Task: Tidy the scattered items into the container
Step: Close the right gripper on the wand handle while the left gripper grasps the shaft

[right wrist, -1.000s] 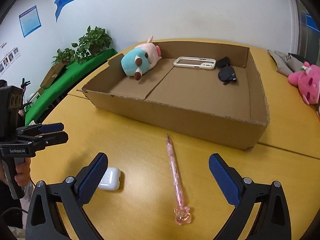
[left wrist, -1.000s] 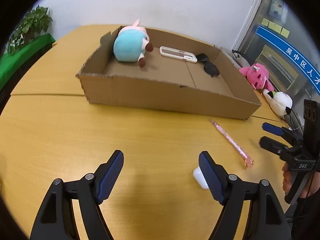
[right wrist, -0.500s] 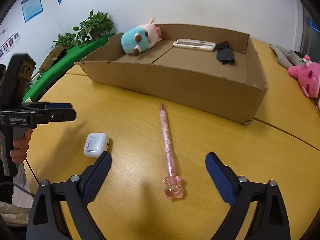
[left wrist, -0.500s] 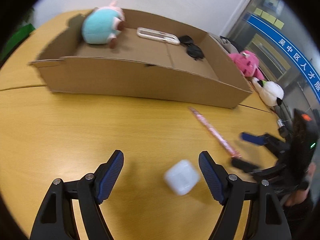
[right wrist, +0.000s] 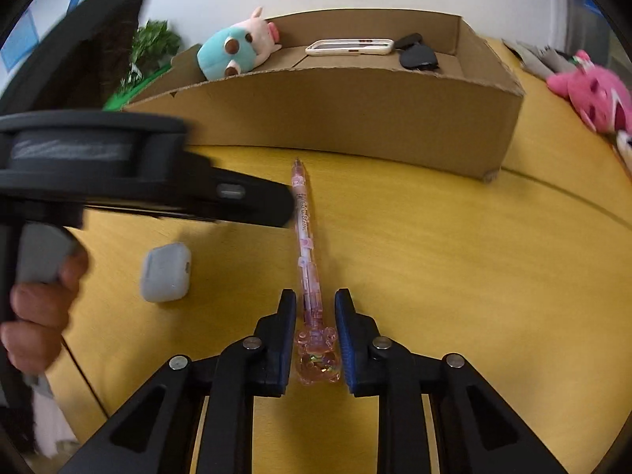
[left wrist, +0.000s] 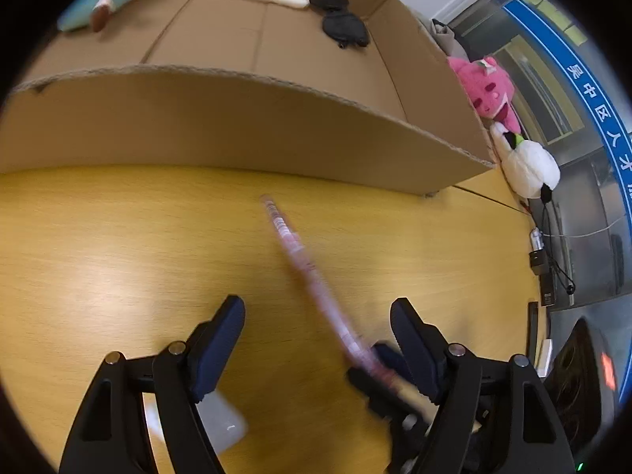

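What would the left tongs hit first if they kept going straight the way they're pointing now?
Probably the bare table, just left of the pink pen. The left tongs tilt down at it, well short of the box. Depth is uncertain.

On the blue band (left wrist: 592, 91) that runs along the glass wall at the right, white Chinese characters can be read: 中区人才, with one more character above them cut by the edge of the view. The pink pen (right wrist: 304, 213) on the tabletop has a line of cursive print on its barrel, but it is too small for me to read. Other readable text I cannot find.
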Action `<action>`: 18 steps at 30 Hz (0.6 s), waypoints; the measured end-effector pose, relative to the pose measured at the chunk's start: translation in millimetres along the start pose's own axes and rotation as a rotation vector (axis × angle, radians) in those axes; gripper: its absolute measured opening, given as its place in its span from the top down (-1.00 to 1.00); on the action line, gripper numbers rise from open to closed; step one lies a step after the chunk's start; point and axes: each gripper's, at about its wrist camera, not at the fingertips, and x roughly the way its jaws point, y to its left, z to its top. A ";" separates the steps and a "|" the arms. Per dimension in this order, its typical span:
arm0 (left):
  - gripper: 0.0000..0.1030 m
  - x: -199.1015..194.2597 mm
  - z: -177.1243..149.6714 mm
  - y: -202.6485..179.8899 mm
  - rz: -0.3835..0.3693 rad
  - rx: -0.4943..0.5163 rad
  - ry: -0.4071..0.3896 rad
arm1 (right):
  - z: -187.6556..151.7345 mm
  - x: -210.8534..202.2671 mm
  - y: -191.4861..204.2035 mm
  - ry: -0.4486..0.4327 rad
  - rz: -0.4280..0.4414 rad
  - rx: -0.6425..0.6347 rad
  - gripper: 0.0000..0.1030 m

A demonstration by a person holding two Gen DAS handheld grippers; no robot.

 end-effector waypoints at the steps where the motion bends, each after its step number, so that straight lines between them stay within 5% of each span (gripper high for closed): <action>1: -0.41 1.3 0.8 -2.7 0.002 0.003 0.003 | -1.0 -0.4 -0.4 -0.004 0.012 0.017 0.58; 3: -0.19 3.5 2.6 -6.9 -0.003 0.005 0.008 | -1.3 -0.4 1.9 -0.009 0.027 0.031 0.58; 7: 0.74 9.5 4.2 -3.4 -0.014 -0.018 0.037 | -3.0 1.1 5.3 -0.008 0.069 0.046 0.59; 18: 0.84 -28.4 -9.0 -7.4 -0.048 0.008 -0.044 | -1.4 -8.5 24.6 -0.008 0.143 0.046 0.65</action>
